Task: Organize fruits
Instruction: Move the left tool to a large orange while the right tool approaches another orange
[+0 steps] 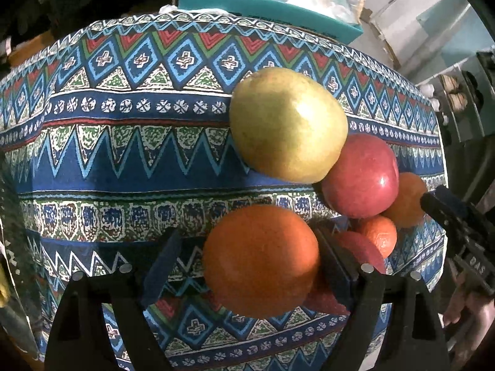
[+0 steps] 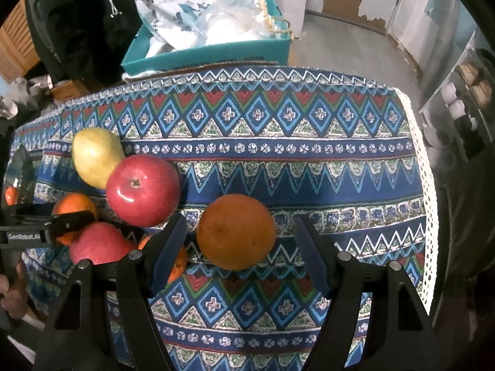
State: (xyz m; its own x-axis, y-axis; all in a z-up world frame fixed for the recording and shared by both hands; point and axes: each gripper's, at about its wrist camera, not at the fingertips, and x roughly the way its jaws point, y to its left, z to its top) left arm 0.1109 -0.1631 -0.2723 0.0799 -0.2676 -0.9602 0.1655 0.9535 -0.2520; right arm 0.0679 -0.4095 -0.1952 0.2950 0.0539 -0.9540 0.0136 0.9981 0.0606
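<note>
Both views are lit from above by indoor light. Small white glints are seen on the red apple (image 2: 143, 190) and the pear (image 1: 287, 125). Soft shadows are cast beside the fruit onto the patterned cloth (image 2: 309, 167). Straight lines are bowed by the fisheye lens, and the corners are darkened. The nearest orange (image 1: 260, 261) is slightly blurred.

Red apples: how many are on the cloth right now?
2. One red apple rests against the yellow pear. The second red apple lies nearer the camera, below the first and partly covered. Others may be hidden behind the fruit.
</note>
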